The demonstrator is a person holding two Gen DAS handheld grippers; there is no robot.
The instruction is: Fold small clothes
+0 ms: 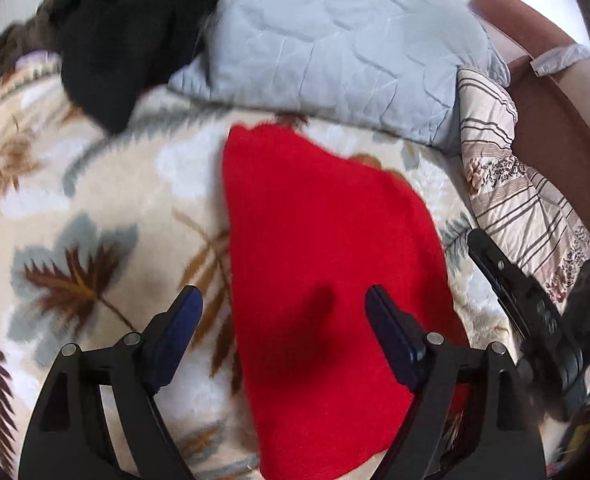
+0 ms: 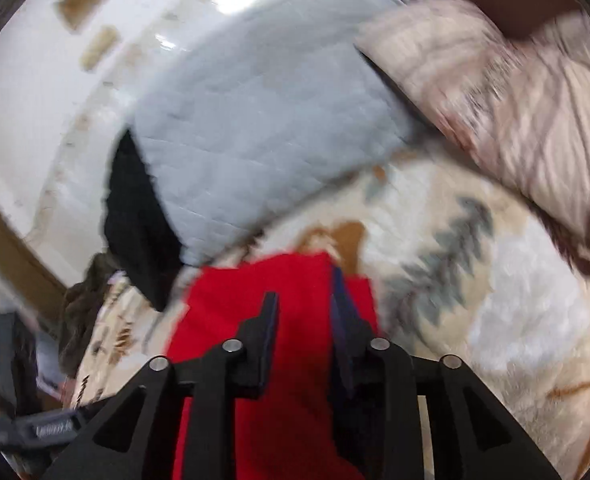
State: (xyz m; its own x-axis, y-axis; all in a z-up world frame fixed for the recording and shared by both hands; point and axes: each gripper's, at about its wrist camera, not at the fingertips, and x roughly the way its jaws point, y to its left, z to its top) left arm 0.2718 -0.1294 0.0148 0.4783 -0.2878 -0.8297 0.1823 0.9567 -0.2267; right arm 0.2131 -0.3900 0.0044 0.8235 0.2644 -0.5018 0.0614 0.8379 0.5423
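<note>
**Red cloth on the bed, left tongs wide, right tongs partly apart**

The left tongs [image 1: 283, 304] are hovering above the near end of the red cloth [image 1: 327, 280], their blue-padded fingers [image 1: 179, 332] standing wide apart with nothing between them; one is showing over the cloth, the other over the blanket [image 1: 75, 200] beside it. The right tongs [image 2: 305, 308] are sitting partly apart, a strip of red showing in the gap. Whether they are gripping that cloth [image 2: 255, 292] I cannot tell, as the right wrist view is blurring.

The cloth is lying flat as a long, folded shape on the cream leaf-patterned blanket [image 2: 515, 300] covering the bed, running away from the tongs toward the pillows. In the left wrist view, the right tongs [image 1: 511, 280] are appearing just off the cloth's right edge.

Beyond the cloth's far end, a grey pillow [image 1: 335, 40] is resting on the blanket. A black garment [image 1: 115, 40] is lying at the pillow's left side, overlapping its corner. A striped pillow [image 1: 515, 184] is sitting at the right, touching the grey one.
</note>
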